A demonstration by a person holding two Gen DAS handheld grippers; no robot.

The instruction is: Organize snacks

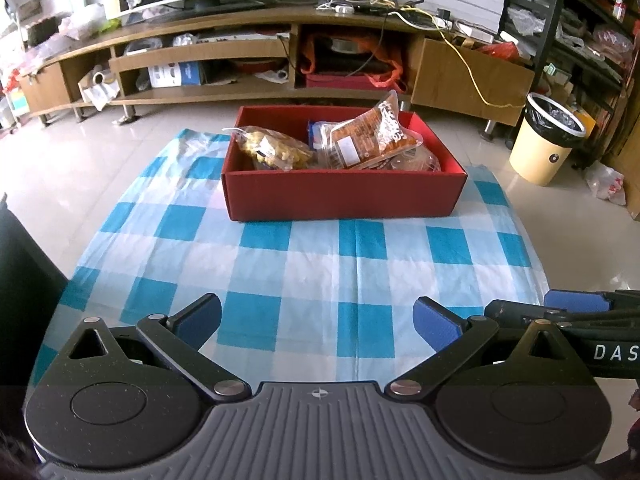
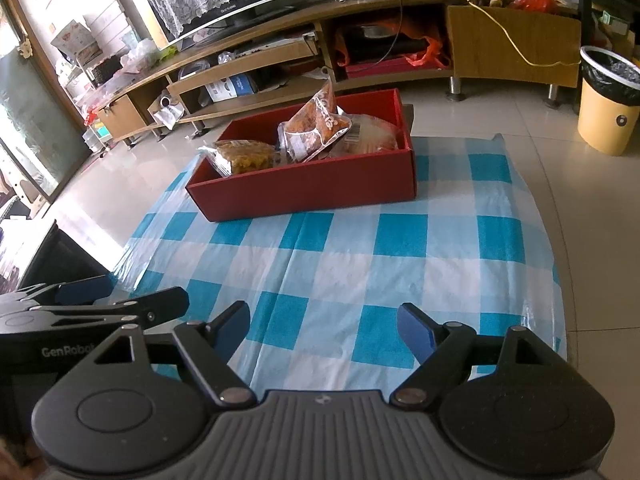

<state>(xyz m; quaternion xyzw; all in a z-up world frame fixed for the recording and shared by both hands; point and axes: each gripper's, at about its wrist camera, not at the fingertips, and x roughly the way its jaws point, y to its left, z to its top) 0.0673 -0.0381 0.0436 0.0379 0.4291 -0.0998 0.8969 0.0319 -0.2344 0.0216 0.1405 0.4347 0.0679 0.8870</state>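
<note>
Red box (image 1: 344,194) at the checked cloth's (image 1: 320,264) far edge holds every snack packet (image 1: 368,136) visible; my left gripper (image 1: 318,320) and right gripper (image 2: 324,326) released, empty; sorting seemingly finished, next only withdrawal.

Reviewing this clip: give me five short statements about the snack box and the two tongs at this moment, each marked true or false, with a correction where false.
1. The red box sits on the blue-and-white checked cloth. True.
2. The left tongs are clamped on a snack bag. False: they are open and hold nothing.
3. The orange snack bag lies inside the red box, its top end poking above the rim. True.
4. The bag of yellow snacks lies on the cloth outside the box. False: it rests in the box, at its left end.
5. The right tongs are open over the cloth. True.
</note>
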